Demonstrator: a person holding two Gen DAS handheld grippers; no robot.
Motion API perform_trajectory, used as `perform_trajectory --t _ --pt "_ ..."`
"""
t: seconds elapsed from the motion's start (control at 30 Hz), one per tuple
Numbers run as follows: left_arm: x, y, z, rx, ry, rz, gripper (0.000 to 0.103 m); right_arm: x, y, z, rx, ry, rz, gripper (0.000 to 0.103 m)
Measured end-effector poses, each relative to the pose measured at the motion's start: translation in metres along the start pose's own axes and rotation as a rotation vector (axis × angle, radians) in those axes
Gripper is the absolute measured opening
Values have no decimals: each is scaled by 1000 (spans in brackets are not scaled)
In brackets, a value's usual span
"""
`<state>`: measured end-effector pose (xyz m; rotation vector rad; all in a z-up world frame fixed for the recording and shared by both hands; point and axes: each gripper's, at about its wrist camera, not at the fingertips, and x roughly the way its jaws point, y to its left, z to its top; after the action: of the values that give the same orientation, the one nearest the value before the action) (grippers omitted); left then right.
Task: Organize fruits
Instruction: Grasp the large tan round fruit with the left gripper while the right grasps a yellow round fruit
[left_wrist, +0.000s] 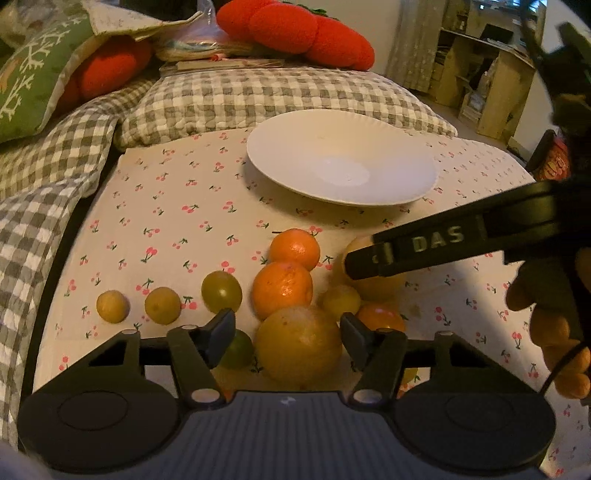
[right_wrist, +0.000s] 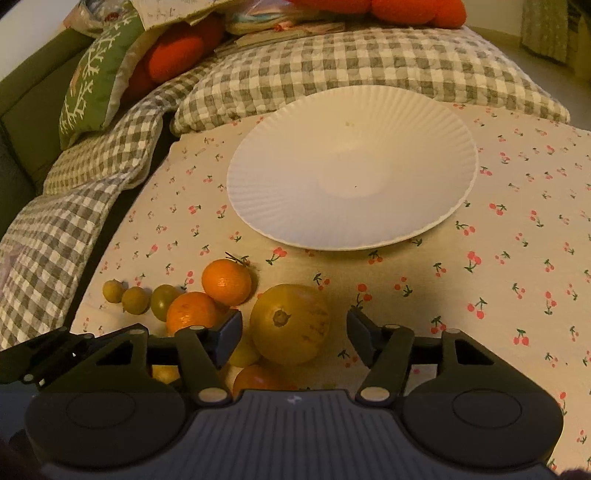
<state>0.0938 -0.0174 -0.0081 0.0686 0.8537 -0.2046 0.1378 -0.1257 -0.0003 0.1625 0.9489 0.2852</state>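
Several fruits lie on a cherry-print cloth in front of an empty white plate (left_wrist: 291, 147) (right_wrist: 266, 192). My left gripper (left_wrist: 287, 332) is open around a large yellow fruit (left_wrist: 298, 345), fingers apart from it. Behind it sit two oranges (left_wrist: 282, 290) (left_wrist: 294, 248) and small yellow-green fruits (left_wrist: 221, 291) (left_wrist: 162, 305) (left_wrist: 112, 306). My right gripper (right_wrist: 293, 338) is open, straddling a big yellow fruit (right_wrist: 290, 323) without touching. It also shows in the left wrist view (left_wrist: 360, 264), over that fruit (left_wrist: 380, 284). Oranges (right_wrist: 226, 281) (right_wrist: 192, 312) lie to its left.
A grey checked quilt (left_wrist: 258, 96) and pillows border the cloth at the back and left. Red plush cushions (left_wrist: 295, 33) and a green pillow (left_wrist: 33, 77) lie beyond. Wooden shelves (left_wrist: 487, 74) stand at far right. A small red-orange fruit (left_wrist: 380, 315) lies by my left gripper's right finger.
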Motion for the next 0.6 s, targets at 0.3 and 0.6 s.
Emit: perform_trajectory --t 0.3,0.6 --pt "2 -11 -4 96 -17 10 41 8 3 -2 -15 11 -2 46" --pt "-2 -7 -6 74 -19 2 39 5 2 -2 19 11 -4 46"
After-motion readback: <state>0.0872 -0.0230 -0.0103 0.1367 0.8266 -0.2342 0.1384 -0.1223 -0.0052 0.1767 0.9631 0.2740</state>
